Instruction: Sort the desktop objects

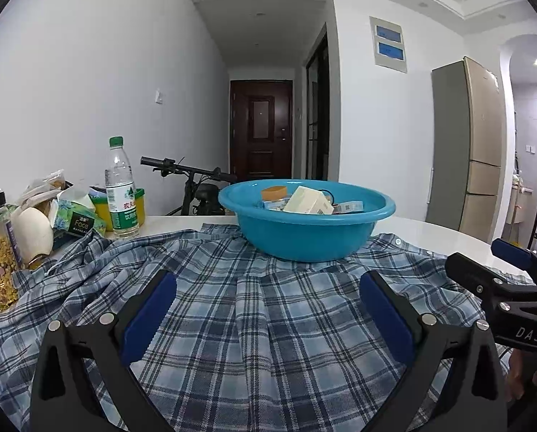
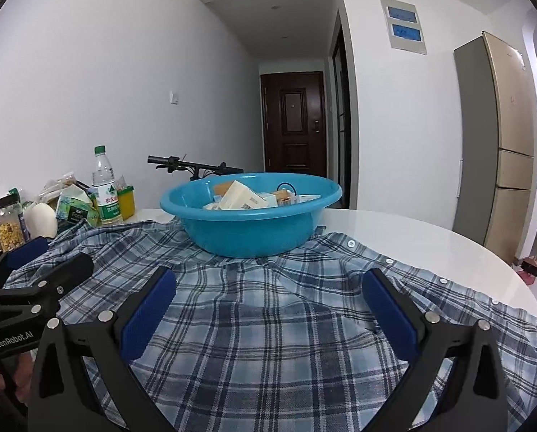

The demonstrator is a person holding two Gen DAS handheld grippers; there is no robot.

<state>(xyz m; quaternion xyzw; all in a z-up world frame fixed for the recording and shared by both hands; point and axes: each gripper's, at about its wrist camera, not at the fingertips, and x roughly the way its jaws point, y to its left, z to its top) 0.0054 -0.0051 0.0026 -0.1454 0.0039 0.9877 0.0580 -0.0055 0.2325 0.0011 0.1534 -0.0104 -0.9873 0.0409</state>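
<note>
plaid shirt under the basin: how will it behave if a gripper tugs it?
The plaid shirt lies creased and rumpled, so it is probably floppy and would bunch, not slide flat. The blue basin of boxes sits on it, so a tug would likely drag or tip the basin.

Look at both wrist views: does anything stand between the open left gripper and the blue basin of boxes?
Nothing visible does. Between the left gripper and the blue basin lies only the flat plaid shirt, which the basin sits on. The water bottle stands off to the left, and the right gripper is alongside, jaws open.
</note>
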